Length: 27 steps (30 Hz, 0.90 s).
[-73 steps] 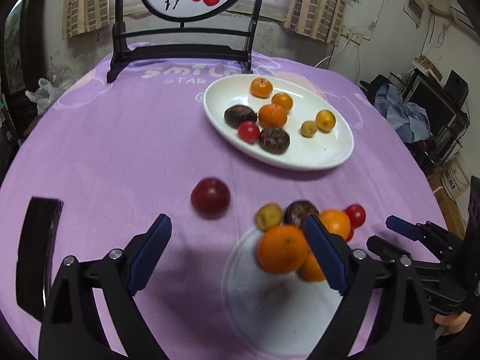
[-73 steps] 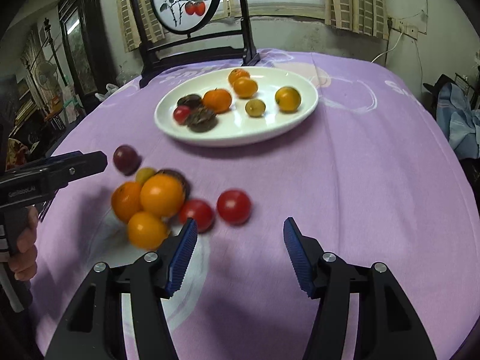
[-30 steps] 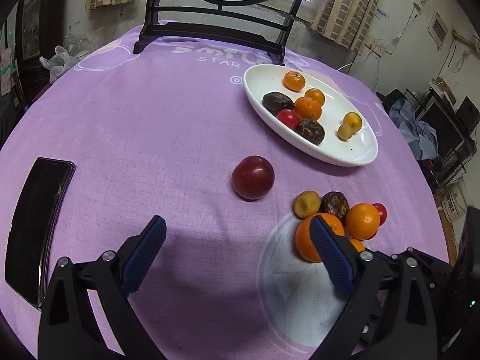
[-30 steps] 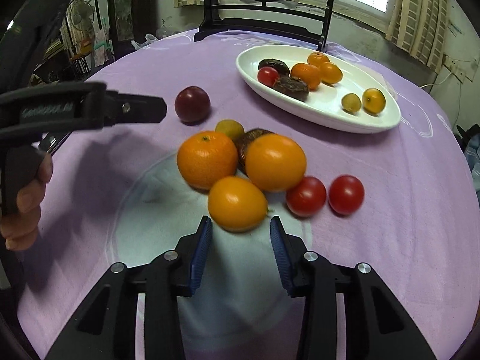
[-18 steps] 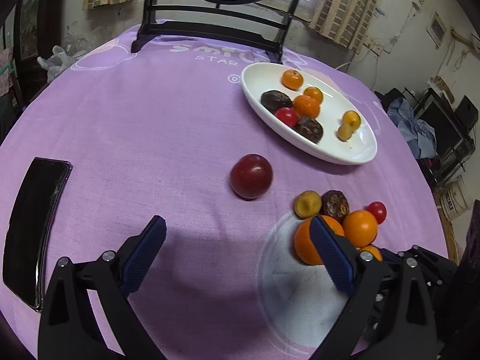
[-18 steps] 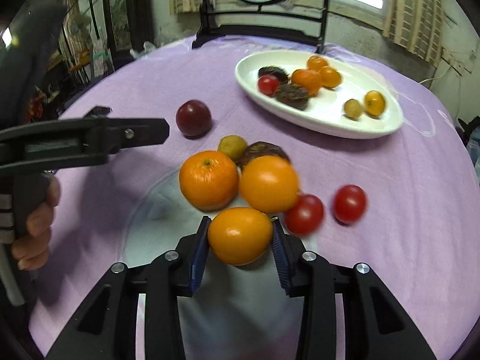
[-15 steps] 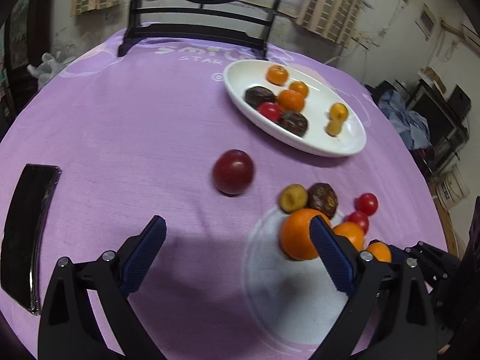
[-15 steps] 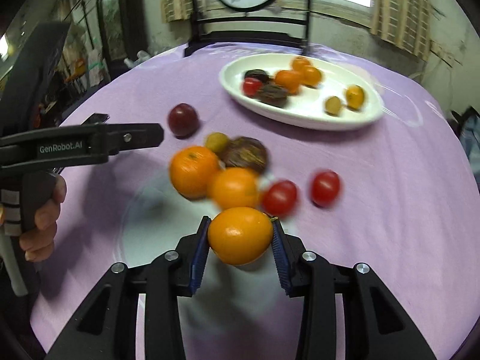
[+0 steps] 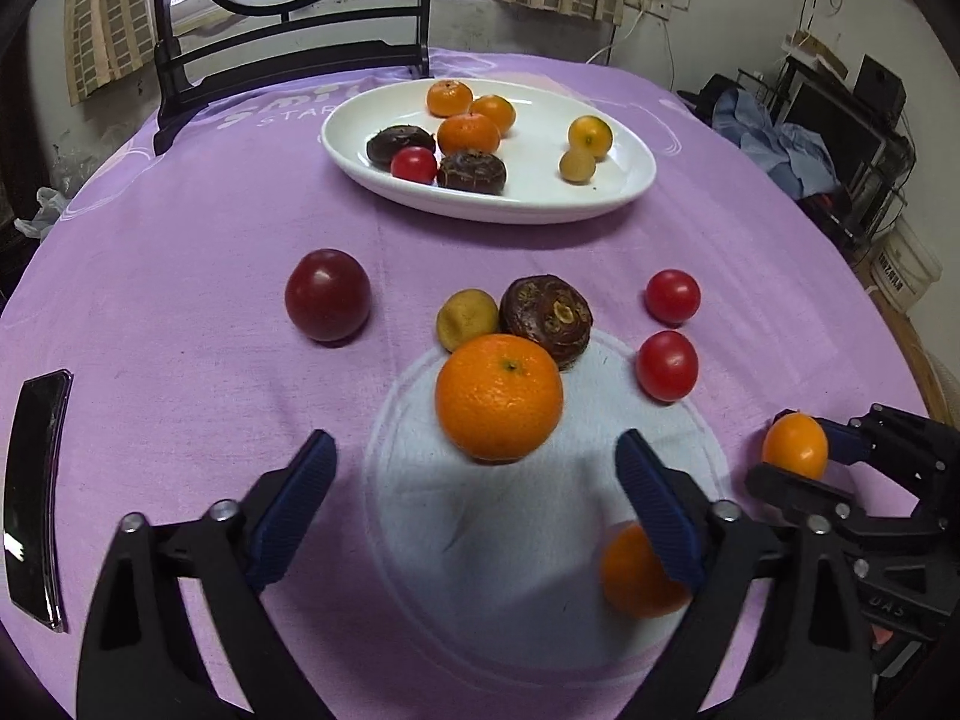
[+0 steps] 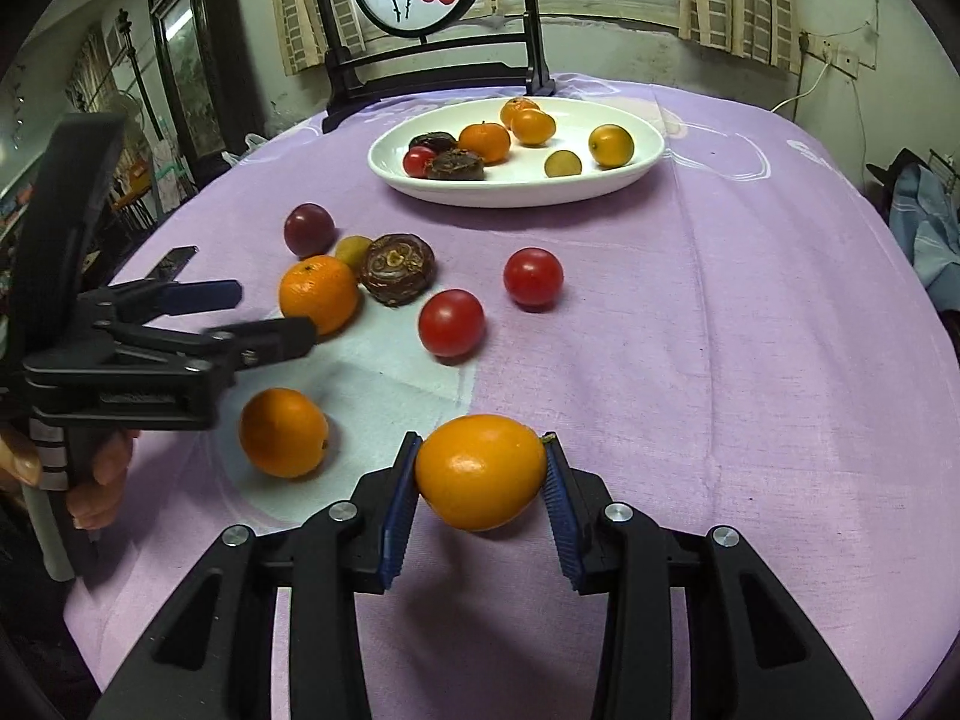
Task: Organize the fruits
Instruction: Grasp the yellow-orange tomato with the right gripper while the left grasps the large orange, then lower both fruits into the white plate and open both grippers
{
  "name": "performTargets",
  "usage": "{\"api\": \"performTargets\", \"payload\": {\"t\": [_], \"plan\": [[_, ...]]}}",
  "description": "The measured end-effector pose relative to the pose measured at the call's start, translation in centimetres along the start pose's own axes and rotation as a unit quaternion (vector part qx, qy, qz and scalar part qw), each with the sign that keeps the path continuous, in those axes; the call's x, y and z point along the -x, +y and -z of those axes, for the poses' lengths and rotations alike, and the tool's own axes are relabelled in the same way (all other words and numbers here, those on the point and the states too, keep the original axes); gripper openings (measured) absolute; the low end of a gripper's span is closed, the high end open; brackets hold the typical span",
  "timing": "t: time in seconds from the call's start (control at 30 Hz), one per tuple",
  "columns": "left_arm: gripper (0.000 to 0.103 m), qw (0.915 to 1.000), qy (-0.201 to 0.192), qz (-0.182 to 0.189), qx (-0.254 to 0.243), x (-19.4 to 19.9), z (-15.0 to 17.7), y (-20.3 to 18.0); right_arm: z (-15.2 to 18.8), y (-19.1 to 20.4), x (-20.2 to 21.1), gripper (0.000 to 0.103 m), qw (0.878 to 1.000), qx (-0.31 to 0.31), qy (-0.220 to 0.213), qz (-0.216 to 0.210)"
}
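Orange-yellow and smooth, the oval fruit sits clamped between the blue pads of my right gripper, held end to end and clear of the purple tablecloth. The pads meet only the curved tips of the fruit, so any sideways jolt can squeeze it out, and it then rolls across the cloth. My left gripper has just been narrowing but stands wide, with nothing pressed between its pads; the large orange lies just ahead of it at 12 o'clock, not yet between the fingers. A loose mandarin rests against the outside of my right-hand finger at about 4 o'clock. Closing or advancing can nudge it away toward the table edge. The large orange touches the dark brown fruit and the small yellow-green fruit at its 12 o'clock. A clumsy approach pushes all three apart. Two red tomatoes lie at 2 o'clock and a dark red plum at 10 o'clock, all round and free to roll. The white oval plate, the likely destination, stands further off at 12 o'clock and already carries eight fruits. Dropping from height onto it can knock those out. Both grippers work close together, so crossing paths risks a collision.
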<state>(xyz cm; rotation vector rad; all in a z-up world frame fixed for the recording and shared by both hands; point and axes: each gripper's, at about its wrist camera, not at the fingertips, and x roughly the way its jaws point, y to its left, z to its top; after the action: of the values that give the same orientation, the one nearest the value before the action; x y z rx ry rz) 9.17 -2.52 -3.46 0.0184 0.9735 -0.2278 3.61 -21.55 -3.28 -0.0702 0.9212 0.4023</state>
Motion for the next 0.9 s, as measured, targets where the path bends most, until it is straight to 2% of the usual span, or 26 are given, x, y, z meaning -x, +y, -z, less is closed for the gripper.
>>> {"api": "performTargets", "payload": {"t": [0.03, 0.1, 0.17, 0.27, 0.33, 0.47, 0.67, 0.77, 0.9], "plan": [[0.074, 1.0000, 0.008, 0.000, 0.000, -0.4, -0.3, -0.1, 0.0, 0.0, 0.1, 0.040, 1.000, -0.001, -0.002, -0.004], [0.068, 0.9995, 0.031, 0.001, 0.005, -1.6, -0.6, -0.4, 0.1, -0.2, 0.3, 0.040, 1.000, -0.005, -0.005, -0.010], [0.067, 0.9995, 0.028, -0.014, -0.003, -2.0, -1.1, -0.6, 0.1, -0.3, 0.3, 0.040, 1.000, -0.008, -0.006, -0.015], [0.059, 0.9988, 0.033, -0.038, -0.004, -2.7, -1.8, -0.8, 0.1, -0.3, 0.4, 0.040, 1.000, -0.009, -0.008, -0.021], [0.045, 0.9993, 0.033, -0.018, 0.001, -2.4, -2.0, -0.7, 0.1, -0.3, 0.5, 0.040, 1.000, -0.008, -0.008, -0.022], [0.044, 0.9990, 0.041, -0.009, 0.012, -1.7, -1.7, -0.2, 0.1, -0.2, 0.4, 0.040, 1.000, -0.006, -0.006, -0.019], [0.044, 0.9999, 0.015, -0.001, 0.000, 1.3, -2.0, -0.1, -0.8, 0.2, 1.1, 0.040, 1.000, 0.010, -0.012, -0.007], [0.044, 0.9999, -0.006, 0.007, -0.011, 2.9, -3.4, -0.3, -2.4, 0.4, 2.1, 0.040, 0.999, 0.028, -0.026, 0.008], [0.044, 0.9994, -0.030, -0.003, -0.016, 3.8, -6.2, -0.4, -5.7, 0.6, 3.6, 0.040, 0.997, 0.052, -0.060, 0.017]]}}
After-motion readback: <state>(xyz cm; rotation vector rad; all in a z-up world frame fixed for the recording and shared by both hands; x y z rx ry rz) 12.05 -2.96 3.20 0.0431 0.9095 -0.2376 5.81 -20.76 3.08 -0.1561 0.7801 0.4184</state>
